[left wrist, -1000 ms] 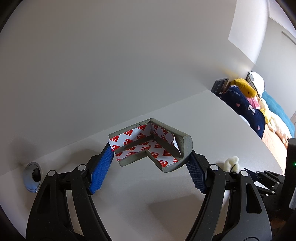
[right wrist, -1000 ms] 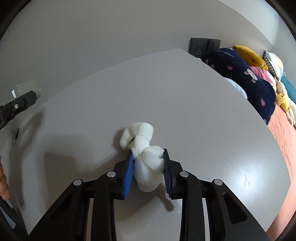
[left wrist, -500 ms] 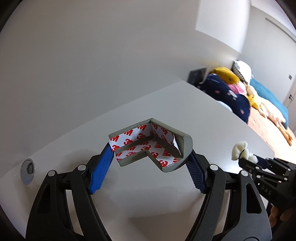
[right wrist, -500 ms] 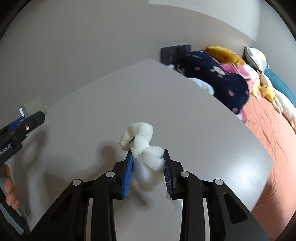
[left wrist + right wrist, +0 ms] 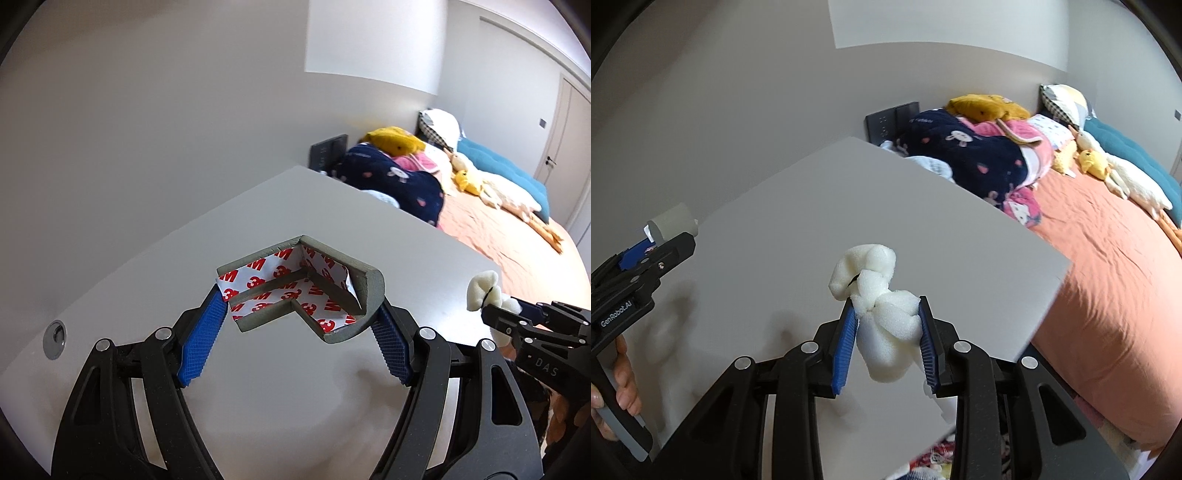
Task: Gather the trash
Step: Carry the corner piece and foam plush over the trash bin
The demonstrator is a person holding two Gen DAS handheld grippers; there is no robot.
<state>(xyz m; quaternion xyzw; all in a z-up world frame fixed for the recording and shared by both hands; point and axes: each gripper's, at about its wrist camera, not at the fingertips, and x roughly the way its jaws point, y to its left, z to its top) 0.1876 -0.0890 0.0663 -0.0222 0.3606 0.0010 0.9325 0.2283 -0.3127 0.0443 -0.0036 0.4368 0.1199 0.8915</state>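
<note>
A grey foam corner guard (image 5: pixel 301 288), with printed backing paper on its inner faces, is gripped between the blue pads of the left gripper (image 5: pixel 299 328) above the white table (image 5: pixel 332 218). A lump of white foam (image 5: pixel 882 310) is clamped by the right gripper (image 5: pixel 886 343) over the table's right part, near the bed (image 5: pixel 1108 280).

corner guard (image 5: pixel 306 291) – grey, red-on-white lettered liner | foam wad (image 5: pixel 882 306) – white | table (image 5: pixel 295 206) – grey | bedspread (image 5: pixel 1108 295) – orange
</note>
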